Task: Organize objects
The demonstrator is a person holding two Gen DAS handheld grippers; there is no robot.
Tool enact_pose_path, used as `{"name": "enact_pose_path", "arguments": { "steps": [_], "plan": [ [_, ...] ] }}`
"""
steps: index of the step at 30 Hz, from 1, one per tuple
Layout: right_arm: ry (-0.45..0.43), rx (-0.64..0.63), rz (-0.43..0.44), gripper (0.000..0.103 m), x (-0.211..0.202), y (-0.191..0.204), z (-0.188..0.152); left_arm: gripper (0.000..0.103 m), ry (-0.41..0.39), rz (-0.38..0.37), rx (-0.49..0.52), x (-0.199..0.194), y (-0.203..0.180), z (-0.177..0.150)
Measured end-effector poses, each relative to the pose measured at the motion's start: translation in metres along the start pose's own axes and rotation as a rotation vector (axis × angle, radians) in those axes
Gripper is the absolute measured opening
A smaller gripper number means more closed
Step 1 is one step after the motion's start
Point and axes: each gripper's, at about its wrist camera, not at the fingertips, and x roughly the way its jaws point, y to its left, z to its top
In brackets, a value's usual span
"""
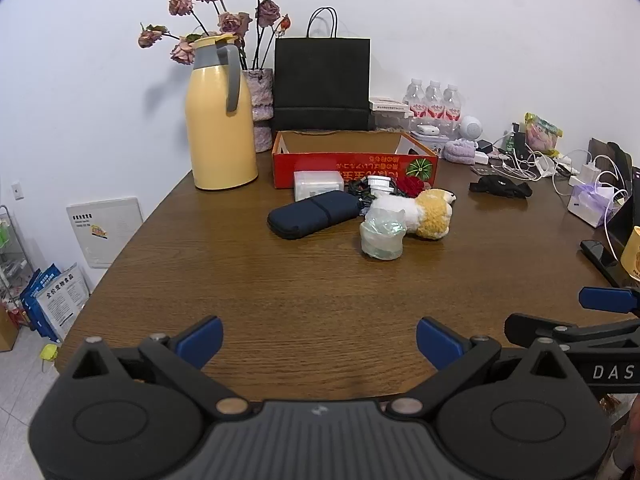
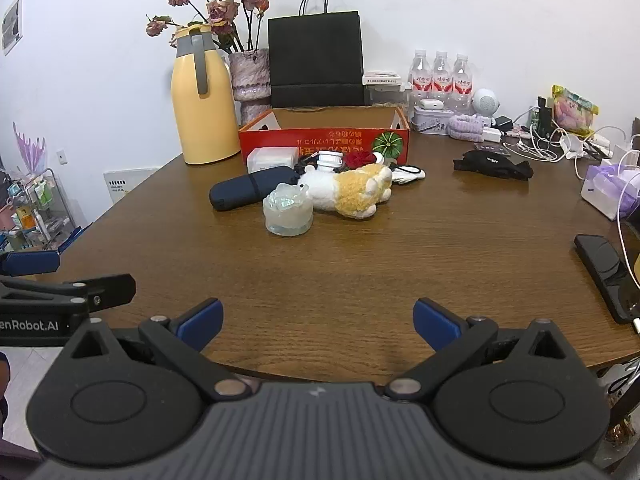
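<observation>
A pile of objects lies mid-table before an open red cardboard box (image 1: 352,166) (image 2: 320,142): a navy pouch (image 1: 314,214) (image 2: 252,191), a clear wrapped jar (image 1: 382,232) (image 2: 288,214), a white and yellow plush dog (image 1: 424,210) (image 2: 348,190), a white plastic box (image 1: 318,185) (image 2: 270,159), a small white bottle (image 1: 379,183) (image 2: 330,159) and a red item (image 1: 410,186) (image 2: 358,158). My left gripper (image 1: 319,344) is open and empty over the near table edge. My right gripper (image 2: 318,322) is open and empty beside it, well short of the pile.
A yellow thermos jug (image 1: 220,116) (image 2: 202,98), a vase of dried roses (image 1: 260,108) and a black paper bag (image 1: 322,84) (image 2: 316,60) stand at the back. Water bottles (image 2: 440,76), chargers and cables (image 1: 528,160), a black cloth (image 2: 492,166) and a phone (image 2: 604,272) crowd the right side.
</observation>
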Motion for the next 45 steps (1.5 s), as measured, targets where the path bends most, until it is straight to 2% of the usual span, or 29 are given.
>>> {"name": "enact_pose_path", "arguments": {
  "steps": [42, 45],
  "plan": [
    [0.010, 0.004, 0.000, 0.103, 0.001, 0.000, -0.001, 0.103, -0.001, -0.008, 0.023, 0.001, -0.001, -0.003],
    [0.002, -0.001, 0.002, 0.103, 0.009, -0.002, -0.003, 0.103, -0.054, 0.001, 0.011, 0.010, 0.008, -0.003]
  ]
}}
